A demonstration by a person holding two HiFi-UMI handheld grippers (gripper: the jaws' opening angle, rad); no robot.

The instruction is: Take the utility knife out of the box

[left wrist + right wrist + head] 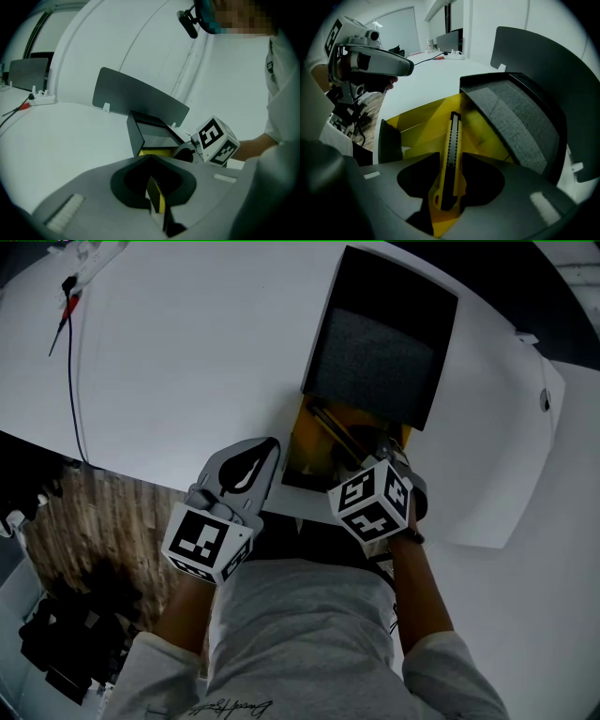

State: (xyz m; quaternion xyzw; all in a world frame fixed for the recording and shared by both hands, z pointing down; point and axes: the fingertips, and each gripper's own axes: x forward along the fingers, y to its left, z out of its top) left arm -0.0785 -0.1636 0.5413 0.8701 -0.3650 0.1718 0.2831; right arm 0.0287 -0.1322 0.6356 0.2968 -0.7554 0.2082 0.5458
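One white table (187, 362) fills most of the head view. One person in a pale shirt (300, 634) stands at its near edge. A line of handwritten script (230, 706) runs along the shirt's hem, too small to read. One grey panel (140, 98) stands upright on the table behind the box.

One box (302, 442) sits near the table's front edge. Its inside is yellow, and its black lid (384, 334), lined with grey foam, is thrown back away from the person.

There are two grippers, each with one marker cube (208, 542) printed with black-and-white squares and no letters. The left gripper (272, 448) lies just beside the box's left wall with its jaw tips drawn together. A thin yellow-edged strip (156, 196) shows in the hollow behind the tips, and I cannot tell what it is. The right gripper (450, 157) points steeply down into the box with its jaws spread, straddling the knife without clamping it.

One utility knife (451, 140), yellow and black, lies inside the box on the yellow floor. No marking on it can be made out.

One thin cable (73, 381) with red and black clips lies far left.
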